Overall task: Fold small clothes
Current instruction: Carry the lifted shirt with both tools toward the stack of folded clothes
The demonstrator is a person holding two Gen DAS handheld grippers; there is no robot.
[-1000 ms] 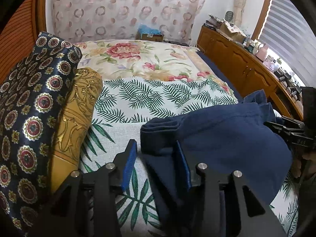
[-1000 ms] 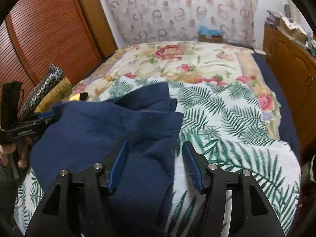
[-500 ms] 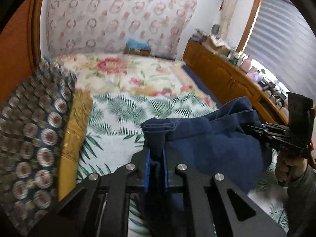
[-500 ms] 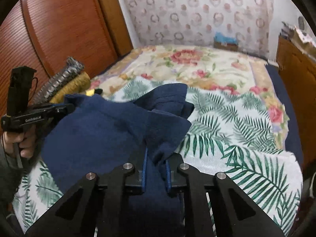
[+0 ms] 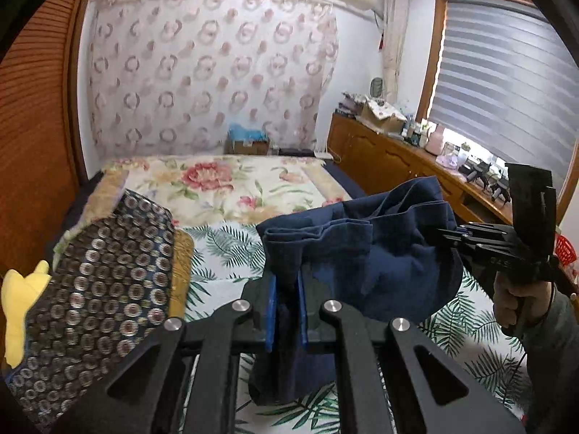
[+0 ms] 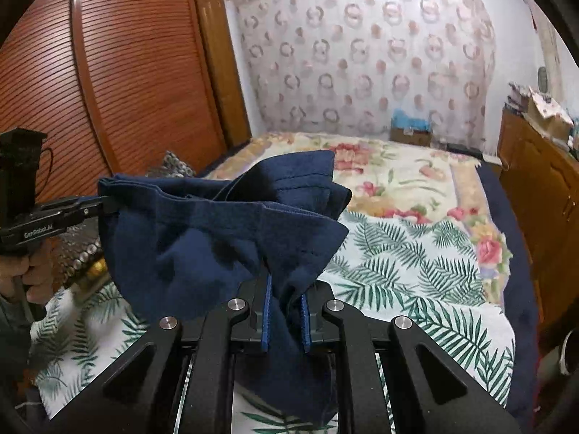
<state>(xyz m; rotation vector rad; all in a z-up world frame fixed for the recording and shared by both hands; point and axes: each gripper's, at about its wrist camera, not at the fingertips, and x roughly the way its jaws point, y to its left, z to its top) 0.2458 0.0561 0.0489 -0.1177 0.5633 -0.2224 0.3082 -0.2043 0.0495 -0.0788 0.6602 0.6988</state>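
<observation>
A small navy blue garment (image 5: pixel 365 264) hangs in the air above the fern-print cloth (image 5: pixel 220 253) on the bed, stretched between both grippers. My left gripper (image 5: pixel 286 311) is shut on one bunched edge of it, blue pads pressing the fabric. My right gripper (image 6: pixel 286 320) is shut on the opposite edge, and the garment (image 6: pixel 202 238) sags in loose folds between. In the left wrist view the right gripper (image 5: pixel 448 235) shows at the right, held by a hand. The left gripper (image 6: pixel 105 204) appears at the left of the right wrist view.
A dark medallion-print cushion (image 5: pixel 97 285), a gold one (image 5: pixel 181 271) and a yellow plush toy (image 5: pixel 18 296) lie at the bed's left. A floral blanket (image 6: pixel 405 181) covers the far bed. A wooden cabinet (image 5: pixel 394 166) with clutter runs along the right; a slatted wardrobe (image 6: pixel 119 83) stands left.
Both grippers went from open around the garment's edges to shut on them, then lifted the garment off the bed. The views now look higher across the room.
</observation>
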